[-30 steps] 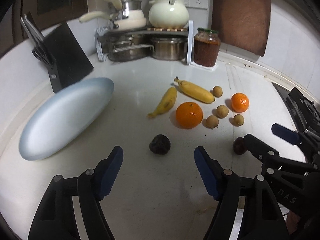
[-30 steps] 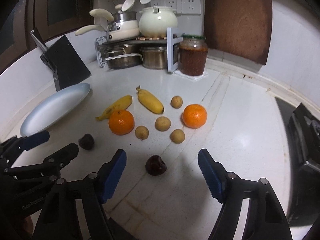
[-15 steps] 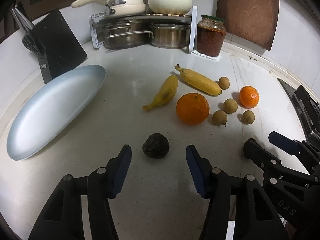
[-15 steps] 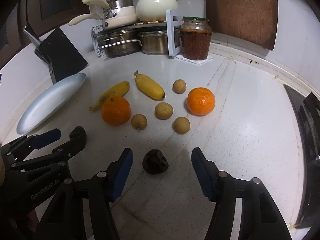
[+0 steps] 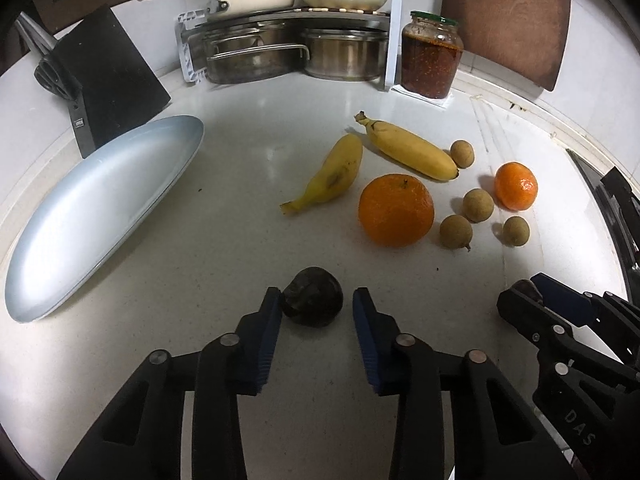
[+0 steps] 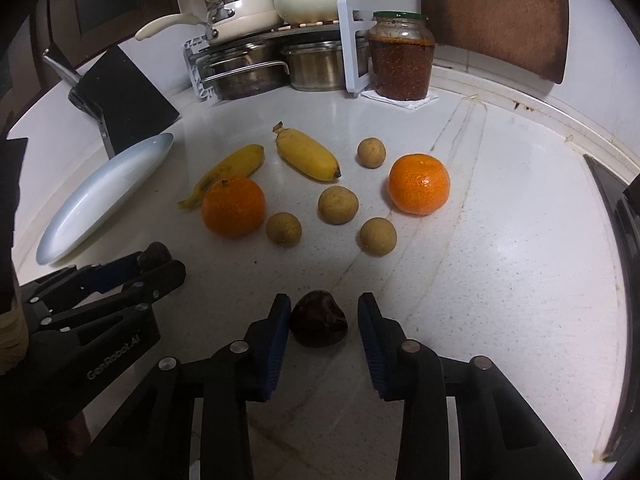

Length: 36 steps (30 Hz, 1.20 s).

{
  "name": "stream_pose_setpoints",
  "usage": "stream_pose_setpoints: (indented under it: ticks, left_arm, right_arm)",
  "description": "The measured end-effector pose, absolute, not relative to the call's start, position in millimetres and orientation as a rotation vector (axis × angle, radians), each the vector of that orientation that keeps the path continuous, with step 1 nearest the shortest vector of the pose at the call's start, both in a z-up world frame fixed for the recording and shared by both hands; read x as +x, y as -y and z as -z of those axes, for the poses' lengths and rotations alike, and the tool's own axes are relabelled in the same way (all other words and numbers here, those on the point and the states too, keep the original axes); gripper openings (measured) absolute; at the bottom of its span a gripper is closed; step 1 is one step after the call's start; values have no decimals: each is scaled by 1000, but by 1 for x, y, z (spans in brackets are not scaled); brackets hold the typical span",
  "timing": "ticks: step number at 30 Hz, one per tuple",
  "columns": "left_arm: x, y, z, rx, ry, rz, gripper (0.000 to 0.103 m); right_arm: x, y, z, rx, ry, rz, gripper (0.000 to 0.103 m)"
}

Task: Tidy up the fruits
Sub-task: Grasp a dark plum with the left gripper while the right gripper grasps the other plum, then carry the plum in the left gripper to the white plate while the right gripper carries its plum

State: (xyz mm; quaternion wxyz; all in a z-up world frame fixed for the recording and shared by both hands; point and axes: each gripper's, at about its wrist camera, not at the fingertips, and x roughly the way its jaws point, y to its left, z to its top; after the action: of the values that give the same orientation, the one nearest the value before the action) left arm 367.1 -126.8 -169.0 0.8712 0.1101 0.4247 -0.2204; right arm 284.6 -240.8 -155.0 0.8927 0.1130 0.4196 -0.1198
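Fruit lies on the white counter: two bananas [image 5: 332, 178], two oranges [image 5: 395, 210], several small brown longans [image 5: 456, 231]. A dark chestnut [image 5: 313, 302] sits between the fingers of my left gripper [image 5: 316, 300]; the left pad touches it, the right pad stands apart. A second dark chestnut [image 6: 318, 318] sits between the fingers of my right gripper [image 6: 324, 308], with a gap at the right pad. Both grippers are open and low on the counter. The right gripper [image 5: 520, 298] shows in the left wrist view, the left gripper [image 6: 160, 256] in the right wrist view.
A long pale blue plate [image 5: 96, 208] lies at the left, beside a black knife block [image 5: 104, 80]. A rack with pots [image 5: 288, 52] and a jar [image 5: 430, 60] stand at the back. A stove edge [image 6: 624, 240] is at the right.
Both grippers have moved forward and down and narrowed, so that each chestnut now lies between the fingers. The fruit has not moved.
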Motion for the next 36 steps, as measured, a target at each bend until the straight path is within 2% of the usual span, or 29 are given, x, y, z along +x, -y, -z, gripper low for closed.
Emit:
stream_pose_setpoints:
  ticks: [2,14,36]
  left_arm:
    - [367,127,169,234,-882,457,31]
    - [361,125,161,195,-873,444,31]
    - [328,94,87,79,-705,277,31]
  right_arm:
    - [286,239,154,223,-868,237,30]
    - [285,239,148,191,-846,201,30]
    - [284,227,93,98,-669,31,30]
